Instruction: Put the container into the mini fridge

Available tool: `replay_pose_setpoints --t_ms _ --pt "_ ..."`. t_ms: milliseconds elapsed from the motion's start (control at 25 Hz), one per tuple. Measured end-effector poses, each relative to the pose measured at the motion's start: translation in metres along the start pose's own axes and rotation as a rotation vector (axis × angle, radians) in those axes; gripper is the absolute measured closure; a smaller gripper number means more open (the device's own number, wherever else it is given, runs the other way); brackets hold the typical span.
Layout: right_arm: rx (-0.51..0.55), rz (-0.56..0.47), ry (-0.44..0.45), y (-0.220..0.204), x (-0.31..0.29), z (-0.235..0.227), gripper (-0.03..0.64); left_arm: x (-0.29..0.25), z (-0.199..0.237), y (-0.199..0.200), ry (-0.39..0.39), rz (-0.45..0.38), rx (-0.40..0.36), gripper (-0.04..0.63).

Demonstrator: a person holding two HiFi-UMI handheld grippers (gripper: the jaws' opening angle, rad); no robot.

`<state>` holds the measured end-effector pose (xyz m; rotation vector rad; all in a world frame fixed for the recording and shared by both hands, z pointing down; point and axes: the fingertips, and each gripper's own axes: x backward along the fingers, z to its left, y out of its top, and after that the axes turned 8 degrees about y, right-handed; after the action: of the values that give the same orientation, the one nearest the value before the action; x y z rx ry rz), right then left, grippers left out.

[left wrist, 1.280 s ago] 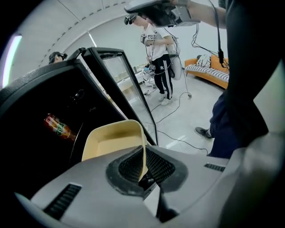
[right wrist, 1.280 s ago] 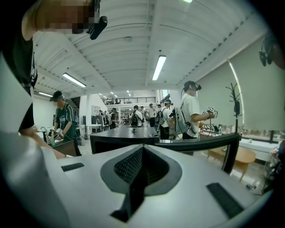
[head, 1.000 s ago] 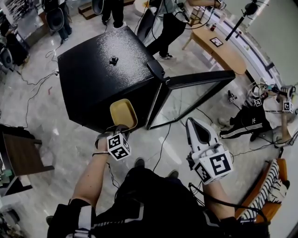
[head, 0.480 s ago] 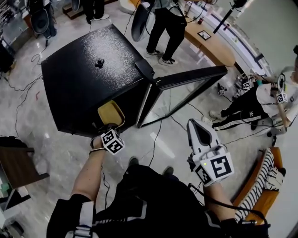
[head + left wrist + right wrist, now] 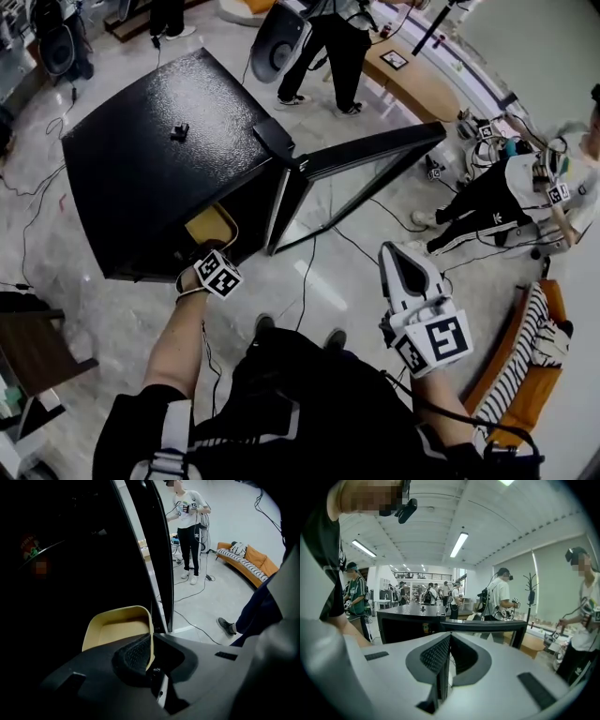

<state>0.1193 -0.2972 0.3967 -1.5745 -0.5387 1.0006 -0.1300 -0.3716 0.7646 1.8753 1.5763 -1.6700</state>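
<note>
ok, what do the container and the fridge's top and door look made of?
The container looks thin-walled, matte tan with rounded moulded corners: plastic or pressed fibre, can't tell which. The mini fridge top is black, pebbled and glossy with speckled highlights: likely textured painted metal. Its door is a clear pane, probably glass, in a black frame; floor shows through.

Left tongs (image 5: 213, 249) lowered container (image 5: 208, 226) into mini fridge (image 5: 155, 173).
</note>
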Motion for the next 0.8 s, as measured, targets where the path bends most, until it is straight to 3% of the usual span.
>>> replay_pose_setpoints --t_ms 240,800 --pt "-0.022 0.013 -0.032 -0.005 0.007 -0.004 0.603 -0.014 0.007 -0.003 0.001 0.018 0.039 0.572" --pt "-0.021 0.013 -0.049 -0.002 0.018 0.001 0.603 -0.032 0.035 0.008 0.085 -0.009 0.034 0.572"
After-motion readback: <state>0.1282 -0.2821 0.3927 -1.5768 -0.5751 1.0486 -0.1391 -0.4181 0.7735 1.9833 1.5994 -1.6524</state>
